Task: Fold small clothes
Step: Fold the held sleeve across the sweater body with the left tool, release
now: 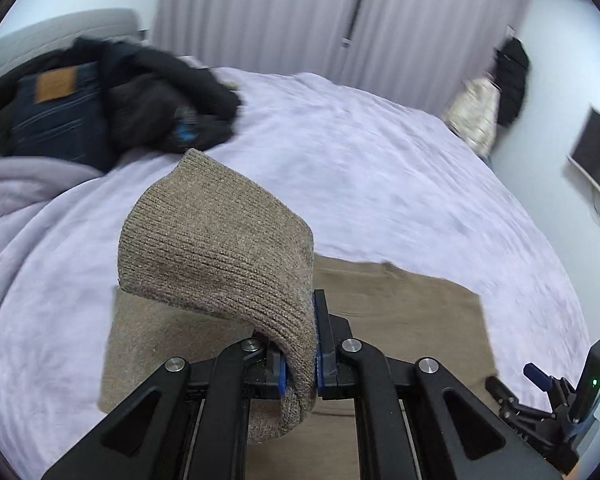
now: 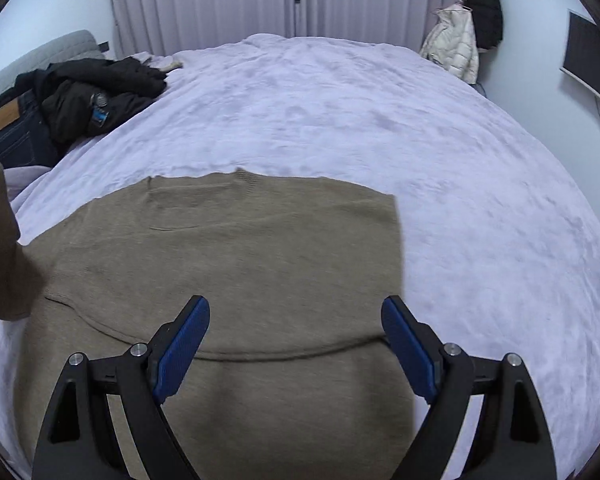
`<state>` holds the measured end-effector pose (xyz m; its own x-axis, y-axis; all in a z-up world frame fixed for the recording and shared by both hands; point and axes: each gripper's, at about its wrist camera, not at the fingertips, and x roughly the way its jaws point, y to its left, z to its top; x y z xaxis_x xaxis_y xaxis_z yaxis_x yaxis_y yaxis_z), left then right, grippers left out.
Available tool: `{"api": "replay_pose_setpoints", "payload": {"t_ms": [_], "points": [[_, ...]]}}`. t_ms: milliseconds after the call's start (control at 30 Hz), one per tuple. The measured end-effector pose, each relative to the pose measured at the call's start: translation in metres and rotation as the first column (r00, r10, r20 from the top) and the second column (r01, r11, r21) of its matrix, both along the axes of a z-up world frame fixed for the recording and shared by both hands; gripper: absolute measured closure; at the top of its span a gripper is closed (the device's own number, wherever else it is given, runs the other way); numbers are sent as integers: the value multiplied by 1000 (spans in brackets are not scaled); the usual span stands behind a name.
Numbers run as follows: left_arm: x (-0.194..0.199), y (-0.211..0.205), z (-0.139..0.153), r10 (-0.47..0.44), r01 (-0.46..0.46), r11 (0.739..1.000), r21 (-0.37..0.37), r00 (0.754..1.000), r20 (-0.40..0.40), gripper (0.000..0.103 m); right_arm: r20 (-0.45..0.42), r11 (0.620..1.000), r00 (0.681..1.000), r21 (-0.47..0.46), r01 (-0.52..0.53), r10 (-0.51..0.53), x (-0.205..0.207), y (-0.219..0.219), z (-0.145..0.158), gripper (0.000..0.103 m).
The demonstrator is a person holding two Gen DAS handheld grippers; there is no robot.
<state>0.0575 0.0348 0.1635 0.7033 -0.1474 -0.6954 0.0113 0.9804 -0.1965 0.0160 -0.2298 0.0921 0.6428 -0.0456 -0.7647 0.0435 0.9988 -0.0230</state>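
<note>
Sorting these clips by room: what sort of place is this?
A bedroom, most likely: a wide bed with a lilac cover, floor-length curtains behind it, and coats hung on the wall.

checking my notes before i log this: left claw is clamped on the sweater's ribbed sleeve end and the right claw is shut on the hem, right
Not quite. The left claw is indeed clamped on the ribbed sleeve end of the sweater, but the right claw is open, hanging above the sweater with nothing between its pads. The right wrist view shows this.
</note>
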Motion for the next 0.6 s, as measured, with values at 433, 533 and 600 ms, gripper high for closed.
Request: {"api": "replay_pose_setpoints", "payload": {"t_ms": [433,533,600], "points": [[42,-181,-110,-164,193,976,105,958,-237,92,-20,992,997,99,82,-80,-36,-101,-31,13],[36,-182,-113,-196,231,966,116,947,-253,19,-16,987,997,139,79,-77,-40,-106,-33,13],[21,-176,-94,-167,194,964,180,974,-154,0,-3,984,998,163,68,-69,-42,-106,-31,13]]}}
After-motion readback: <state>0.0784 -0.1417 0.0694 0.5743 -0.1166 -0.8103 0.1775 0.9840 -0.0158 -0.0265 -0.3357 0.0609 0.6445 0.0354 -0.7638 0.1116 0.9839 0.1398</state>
